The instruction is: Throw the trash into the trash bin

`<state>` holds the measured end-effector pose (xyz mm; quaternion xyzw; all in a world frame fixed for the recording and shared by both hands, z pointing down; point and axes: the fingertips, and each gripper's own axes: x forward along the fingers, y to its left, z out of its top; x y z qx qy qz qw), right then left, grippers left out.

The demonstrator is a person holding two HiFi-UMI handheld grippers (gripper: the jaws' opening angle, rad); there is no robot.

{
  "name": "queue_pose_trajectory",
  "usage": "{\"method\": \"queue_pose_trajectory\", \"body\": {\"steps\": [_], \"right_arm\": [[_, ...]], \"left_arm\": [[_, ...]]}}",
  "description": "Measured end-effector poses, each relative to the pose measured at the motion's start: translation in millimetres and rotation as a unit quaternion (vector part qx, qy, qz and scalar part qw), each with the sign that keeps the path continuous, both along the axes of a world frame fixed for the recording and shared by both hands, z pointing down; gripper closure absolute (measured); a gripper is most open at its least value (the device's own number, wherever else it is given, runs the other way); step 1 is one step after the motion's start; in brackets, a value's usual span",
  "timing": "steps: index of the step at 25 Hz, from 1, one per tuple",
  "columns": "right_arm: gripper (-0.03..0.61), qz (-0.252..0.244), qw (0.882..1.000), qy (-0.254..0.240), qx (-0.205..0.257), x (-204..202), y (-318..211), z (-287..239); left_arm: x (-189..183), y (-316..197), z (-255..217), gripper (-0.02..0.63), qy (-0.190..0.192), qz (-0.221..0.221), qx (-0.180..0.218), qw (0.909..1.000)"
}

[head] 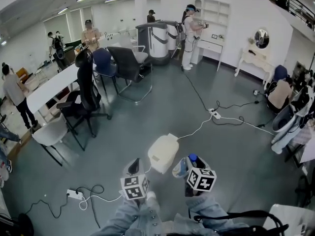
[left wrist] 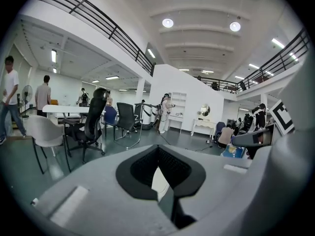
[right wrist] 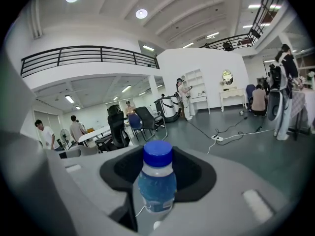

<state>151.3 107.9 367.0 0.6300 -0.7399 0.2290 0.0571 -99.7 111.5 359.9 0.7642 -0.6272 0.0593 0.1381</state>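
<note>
A white lidded trash bin (head: 163, 153) stands on the grey floor just ahead of both grippers. My right gripper (head: 187, 166) is shut on a clear plastic bottle (right wrist: 156, 187) with a blue cap (right wrist: 157, 154) and blue label. The bottle stands upright between the jaws, and in the head view the bottle (head: 180, 168) is just right of the bin. My left gripper (head: 133, 168) hovers left of the bin. Its jaws (left wrist: 160, 181) stand slightly apart, with only a pale surface showing through the narrow gap and nothing gripped.
A power strip (head: 75, 194) with looped cables lies on the floor at the left. A white cable runs from the bin to another strip (head: 214, 114). A white chair (head: 49, 134), black office chairs (head: 86, 100) and a long white table (head: 51, 85) stand at the left. Several people stand farther back.
</note>
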Motion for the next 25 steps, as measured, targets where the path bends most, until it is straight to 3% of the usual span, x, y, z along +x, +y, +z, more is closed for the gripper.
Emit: {"method": "queue_pose_trajectory", "body": {"steps": [15, 25], "right_arm": [[0.393, 0.008, 1.000, 0.016, 0.008, -35, -176, -27], [0.393, -0.029, 0.998, 0.060, 0.007, -83, -271, -37]], "left_arm": [[-27, -176, -18, 0.605, 0.003, 0.026, 0.010, 0.9996], [-76, -263, -5, 0.605, 0.037, -0.015, 0.000, 0.9992]]}}
